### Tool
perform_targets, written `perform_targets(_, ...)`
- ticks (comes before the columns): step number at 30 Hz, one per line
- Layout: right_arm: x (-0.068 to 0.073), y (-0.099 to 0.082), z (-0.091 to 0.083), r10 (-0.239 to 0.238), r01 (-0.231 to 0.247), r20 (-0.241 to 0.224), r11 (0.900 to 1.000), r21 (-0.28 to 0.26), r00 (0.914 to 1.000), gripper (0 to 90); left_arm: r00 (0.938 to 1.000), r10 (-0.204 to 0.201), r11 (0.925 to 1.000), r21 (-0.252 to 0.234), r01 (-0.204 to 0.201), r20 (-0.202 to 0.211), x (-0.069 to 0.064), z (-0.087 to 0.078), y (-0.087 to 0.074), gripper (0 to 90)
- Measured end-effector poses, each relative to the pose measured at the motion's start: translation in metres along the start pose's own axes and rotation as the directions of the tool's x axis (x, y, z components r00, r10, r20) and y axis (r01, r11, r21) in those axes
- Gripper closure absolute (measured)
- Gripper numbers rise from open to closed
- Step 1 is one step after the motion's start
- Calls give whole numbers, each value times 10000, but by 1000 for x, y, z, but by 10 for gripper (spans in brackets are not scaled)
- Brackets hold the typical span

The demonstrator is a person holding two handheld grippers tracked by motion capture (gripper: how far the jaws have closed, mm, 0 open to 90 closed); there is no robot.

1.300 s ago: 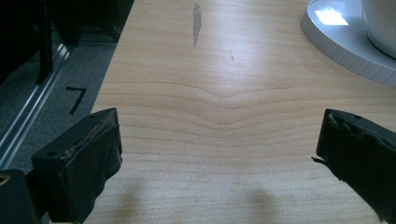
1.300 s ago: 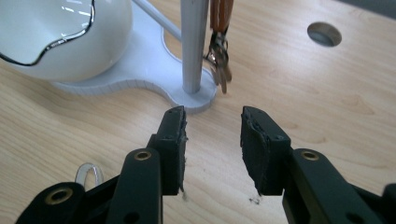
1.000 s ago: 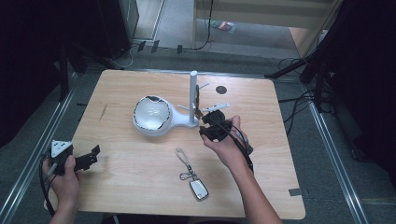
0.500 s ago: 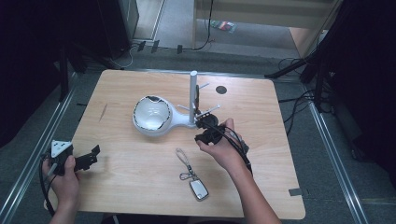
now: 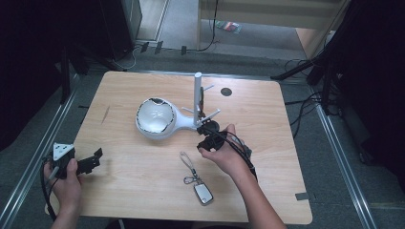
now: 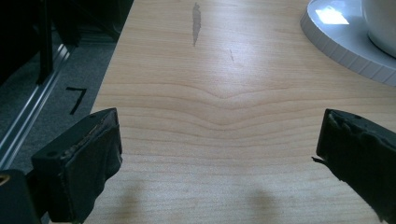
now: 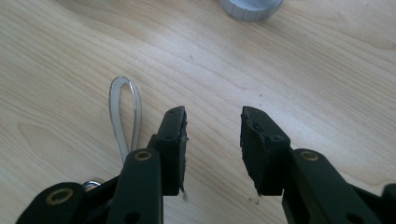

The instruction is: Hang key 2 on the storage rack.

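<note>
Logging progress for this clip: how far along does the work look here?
Nothing looks done yet: the car key with its strap lies flat on the table, and nothing hangs on the white stand. In hand: the right gripper hovers open beside the strap. The left gripper waits open and empty. Any gripping and hanging is left.

The table is pale wood with wavy brown grain, a dark grey streak near its left edge and a small black disc near its far edge. On it stand a glossy white bowl-shaped stand with a white post, and a silver key fob on a grey strap. Both claws, left and right, are black, and the floor is grey.
</note>
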State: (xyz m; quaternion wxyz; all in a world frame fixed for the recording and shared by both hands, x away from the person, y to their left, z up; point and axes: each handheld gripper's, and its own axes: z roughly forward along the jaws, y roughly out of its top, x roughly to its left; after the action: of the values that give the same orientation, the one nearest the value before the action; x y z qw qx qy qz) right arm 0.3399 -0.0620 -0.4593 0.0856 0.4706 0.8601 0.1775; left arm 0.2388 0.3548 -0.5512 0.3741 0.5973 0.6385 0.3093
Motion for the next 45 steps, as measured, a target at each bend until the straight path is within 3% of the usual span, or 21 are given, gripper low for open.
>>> perform_targets(19, 8, -5, 9, -179, 233, -413, 9907, 1342, 9990, 635, 9999, 158, 9998, -94, -158, 49, -4, 1, 0, 3)
perform_targets(45, 22, -9, 19, -486, 659, -786, 9698, 2350, 9957, 652, 9999, 159, 9998, -111, -158, 64, -4, 0, 0, 3)
